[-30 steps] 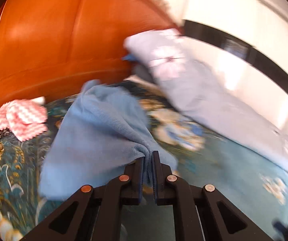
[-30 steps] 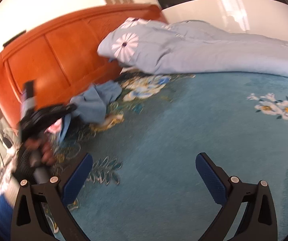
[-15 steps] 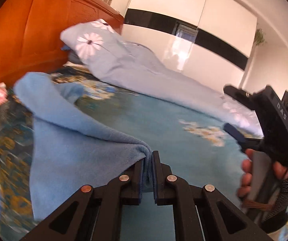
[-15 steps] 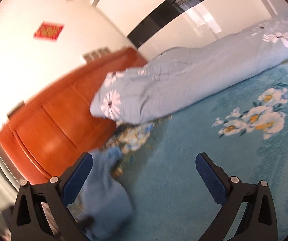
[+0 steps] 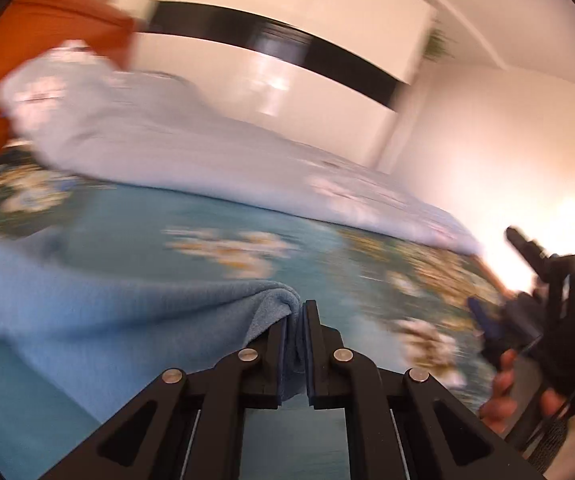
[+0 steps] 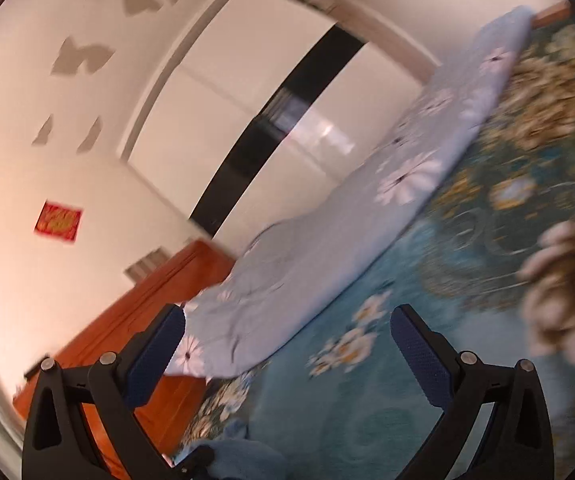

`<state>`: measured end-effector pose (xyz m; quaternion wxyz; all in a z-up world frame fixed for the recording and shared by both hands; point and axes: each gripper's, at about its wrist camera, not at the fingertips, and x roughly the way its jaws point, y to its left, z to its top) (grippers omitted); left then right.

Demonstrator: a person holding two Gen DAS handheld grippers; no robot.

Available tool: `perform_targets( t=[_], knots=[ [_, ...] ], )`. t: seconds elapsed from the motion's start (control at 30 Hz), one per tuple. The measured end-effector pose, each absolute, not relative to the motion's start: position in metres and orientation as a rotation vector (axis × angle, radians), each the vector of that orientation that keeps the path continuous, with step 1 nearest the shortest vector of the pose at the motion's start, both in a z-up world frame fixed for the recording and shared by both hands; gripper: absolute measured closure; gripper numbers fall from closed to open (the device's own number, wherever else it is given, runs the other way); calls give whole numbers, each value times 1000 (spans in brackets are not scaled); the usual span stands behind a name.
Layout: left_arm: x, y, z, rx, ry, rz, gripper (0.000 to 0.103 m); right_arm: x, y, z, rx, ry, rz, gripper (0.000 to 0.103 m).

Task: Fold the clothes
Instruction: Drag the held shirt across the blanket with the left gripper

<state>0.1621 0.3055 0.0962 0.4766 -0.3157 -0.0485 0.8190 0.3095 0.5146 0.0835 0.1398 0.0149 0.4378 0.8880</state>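
A light blue garment (image 5: 99, 316) trails off to the left over the teal floral bedspread (image 5: 135, 216). My left gripper (image 5: 296, 312) is shut on a bunched edge of it, cloth pinched between the pads. In the left wrist view my right gripper (image 5: 499, 280) shows at the far right, held by a hand (image 5: 503, 396), above the bed. In the right wrist view the right gripper (image 6: 287, 322) stands wide open with nothing between its blue pads; a scrap of the blue garment (image 6: 243, 450) shows at the bottom edge.
A rolled pale blue quilt with white daisies (image 5: 191, 148) lies along the far side of the bed. An orange wooden headboard (image 5: 43, 20) stands at the left. White wardrobe doors with a black band (image 5: 287, 52) fill the wall behind.
Both views have swung away from the headboard toward the foot of the bed. The left gripper has carried the blue garment along; the right gripper has rolled and tilted upward, still open.
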Motion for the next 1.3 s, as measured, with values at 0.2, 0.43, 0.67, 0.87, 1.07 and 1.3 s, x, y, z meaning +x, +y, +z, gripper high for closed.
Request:
perform_targets(
  t=[0.2, 0.43, 0.67, 0.87, 1.07, 1.3],
  knots=[
    [216, 419, 125, -746, -67, 1706, 95, 403, 544, 97, 69, 1142, 2413, 0],
    [215, 449, 73, -1094, -67, 1594, 86, 451, 561, 98, 50, 1033, 2329, 0],
    [181, 302, 57, -1131, -127, 1893, 60, 394, 529, 92, -202, 954, 2508, 0],
    [131, 196, 47, -1084, -214, 2342, 40, 309, 467, 75, -585, 765, 2647, 0],
    [94, 181, 5, -1203, -288, 2299, 41, 268, 427, 54, -819, 642, 2627, 0],
    [121, 202, 3, -1125, -288, 2193, 98, 273, 417, 59, -882, 630, 2596, 0]
  ],
)
